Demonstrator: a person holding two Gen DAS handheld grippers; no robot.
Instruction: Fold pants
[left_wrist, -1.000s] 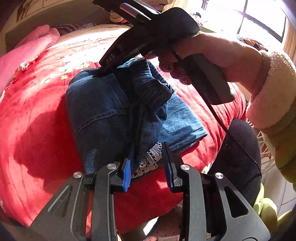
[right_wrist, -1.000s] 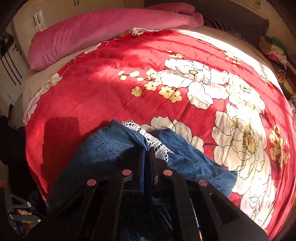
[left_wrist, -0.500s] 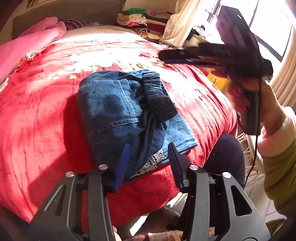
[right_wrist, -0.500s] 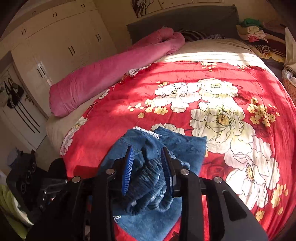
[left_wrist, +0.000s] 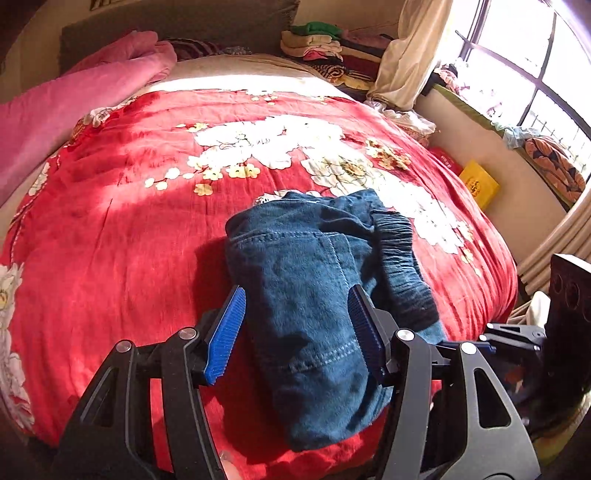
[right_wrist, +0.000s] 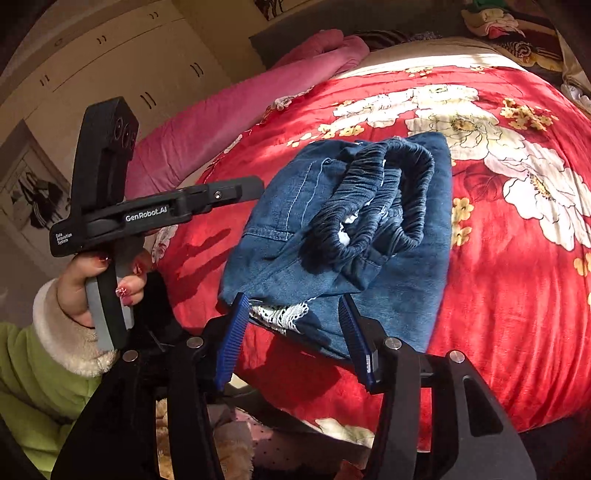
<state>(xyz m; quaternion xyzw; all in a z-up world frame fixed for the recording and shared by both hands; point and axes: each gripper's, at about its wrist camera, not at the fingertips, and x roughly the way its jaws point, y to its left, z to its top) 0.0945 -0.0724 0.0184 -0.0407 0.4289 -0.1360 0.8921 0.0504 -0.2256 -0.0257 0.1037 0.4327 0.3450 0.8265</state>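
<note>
The blue denim pants lie in a folded bundle near the front edge of the red floral bedspread. Their dark elastic waistband lies looped on top, and white lace trim peeks out at the near edge. My left gripper is open and empty, held back above the bundle's near end. My right gripper is open and empty, just in front of the lace edge. The left gripper body shows in the right wrist view, held in a hand to the left of the pants.
A pink rolled blanket lies along the bed's left side. Stacked folded clothes sit at the far end by a curtain and window. A yellow box lies on the floor right of the bed. Wardrobes stand to the left.
My right gripper let go of the pants, opened and pulled back. My left gripper opened wider and drew back and up. The pants stay folded on the bed.
</note>
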